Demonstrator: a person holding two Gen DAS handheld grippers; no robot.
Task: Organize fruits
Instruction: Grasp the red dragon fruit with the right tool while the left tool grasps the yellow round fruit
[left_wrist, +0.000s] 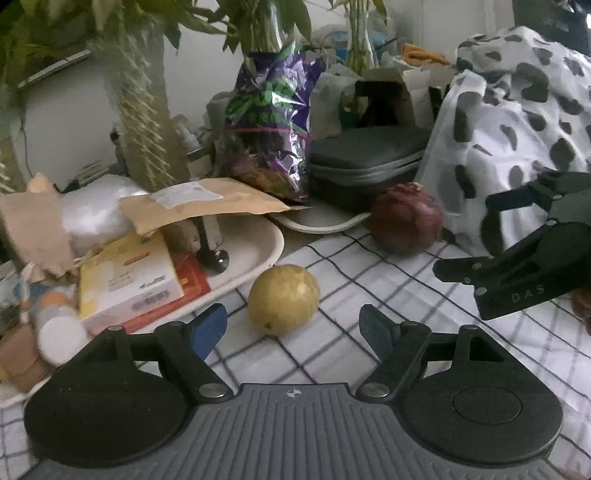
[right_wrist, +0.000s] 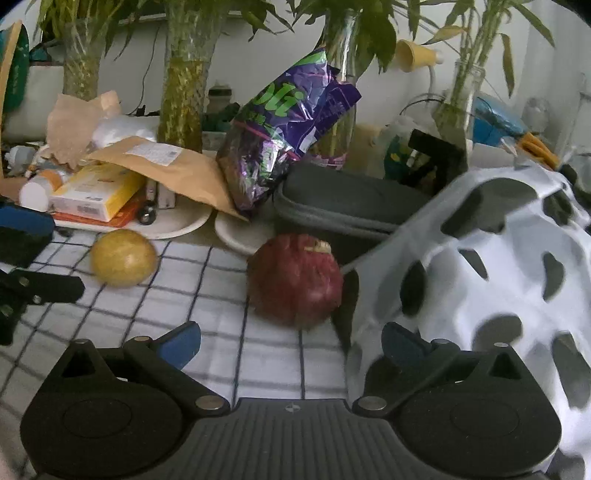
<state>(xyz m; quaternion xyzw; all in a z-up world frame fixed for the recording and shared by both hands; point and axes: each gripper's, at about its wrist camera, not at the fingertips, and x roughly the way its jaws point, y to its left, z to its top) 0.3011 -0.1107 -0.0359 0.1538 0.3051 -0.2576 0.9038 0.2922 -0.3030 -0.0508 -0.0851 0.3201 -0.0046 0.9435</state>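
A round yellow fruit (left_wrist: 283, 299) lies on the checked cloth (left_wrist: 351, 354), just ahead of my left gripper (left_wrist: 293, 328), whose blue pads stand open with the fruit a little beyond the gap. A dark red wrinkled fruit (left_wrist: 406, 218) rests farther back, against the spotted bag. In the right wrist view that red fruit (right_wrist: 295, 280) sits just ahead of my right gripper (right_wrist: 290, 345), open and empty. The yellow fruit (right_wrist: 123, 257) lies to its left. The right gripper's black body shows at the right edge of the left view.
White oval trays (left_wrist: 255, 254) hold boxes, an envelope and a bottle at the left. A purple snack bag (left_wrist: 269, 122), a dark zip case (left_wrist: 365, 158) and plant vases (right_wrist: 184, 85) stand behind. A white bag with black spots (right_wrist: 498, 266) crowds the right.
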